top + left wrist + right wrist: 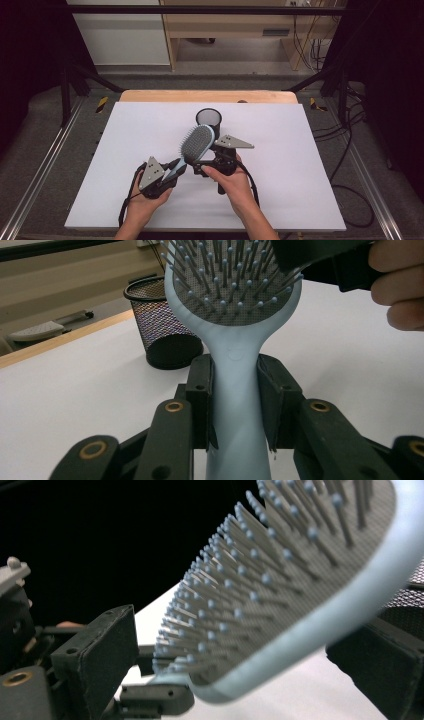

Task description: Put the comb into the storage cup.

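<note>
**A:** What do I have in the grippers at this moment?

**B:** I have a hairbrush; its body is pale blue, with a slim handle that widens to an oval paddle head; the head has a dark grey cushion full of thin pins, each with a small pale blue ball on the tip. It is held in the air above the white table, near the middle, with the head pointing away from me and tilted up.

**A:** How do the jaws stand?

**B:** On my left gripper the two black pads are clamped on the handle, one on each side, just under the place where the handle meets the head. My right gripper has its jaws apart, with the brush head between them; one pad is beside the pin side, the other is behind the back of the head; I cannot tell if any pad touches the brush.

**A:** And around it?

**B:** A black wire-mesh cup stands upright on the table just behind the brush head; in the left gripper view it is to the left of the handle, apart from it.
</note>
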Demonstrator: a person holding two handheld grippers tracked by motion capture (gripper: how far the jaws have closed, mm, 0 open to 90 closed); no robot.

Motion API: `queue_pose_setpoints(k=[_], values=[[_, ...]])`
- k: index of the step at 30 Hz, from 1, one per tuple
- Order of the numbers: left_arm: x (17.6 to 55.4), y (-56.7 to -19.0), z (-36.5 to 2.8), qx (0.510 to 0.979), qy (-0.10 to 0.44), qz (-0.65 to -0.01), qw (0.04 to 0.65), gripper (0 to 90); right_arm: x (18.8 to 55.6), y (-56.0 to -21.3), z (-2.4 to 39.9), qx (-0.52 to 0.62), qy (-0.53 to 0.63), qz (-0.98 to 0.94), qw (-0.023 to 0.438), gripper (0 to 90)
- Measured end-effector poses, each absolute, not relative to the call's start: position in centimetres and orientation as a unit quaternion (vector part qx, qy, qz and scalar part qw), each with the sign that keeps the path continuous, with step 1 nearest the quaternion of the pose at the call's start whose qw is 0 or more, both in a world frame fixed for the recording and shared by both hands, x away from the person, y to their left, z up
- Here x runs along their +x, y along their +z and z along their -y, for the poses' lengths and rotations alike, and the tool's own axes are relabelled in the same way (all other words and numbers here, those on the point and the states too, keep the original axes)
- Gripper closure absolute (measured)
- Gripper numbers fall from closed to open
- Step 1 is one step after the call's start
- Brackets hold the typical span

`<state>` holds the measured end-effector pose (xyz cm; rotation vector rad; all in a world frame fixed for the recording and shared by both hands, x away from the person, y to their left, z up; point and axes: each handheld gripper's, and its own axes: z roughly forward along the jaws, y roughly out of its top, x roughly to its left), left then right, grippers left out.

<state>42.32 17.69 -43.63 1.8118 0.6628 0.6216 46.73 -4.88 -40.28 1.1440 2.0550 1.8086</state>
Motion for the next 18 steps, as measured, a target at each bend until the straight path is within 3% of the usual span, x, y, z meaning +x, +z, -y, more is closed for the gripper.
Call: queue_pose_setpoints(k=[12, 18], values=[[42.17, -43.72, -17.50, 0.758, 0.266, -0.266, 0.533, 69.3, 47.35, -39.65, 4.95, 0.393, 0.627, -0.670, 0.063, 16.2], [42.31, -43.84, -17.78, 0.753, 0.264, -0.267, 0.540, 69.3, 47.55, -39.65, 5.10, 0.397, 0.630, -0.665, 0.066, 27.3]])
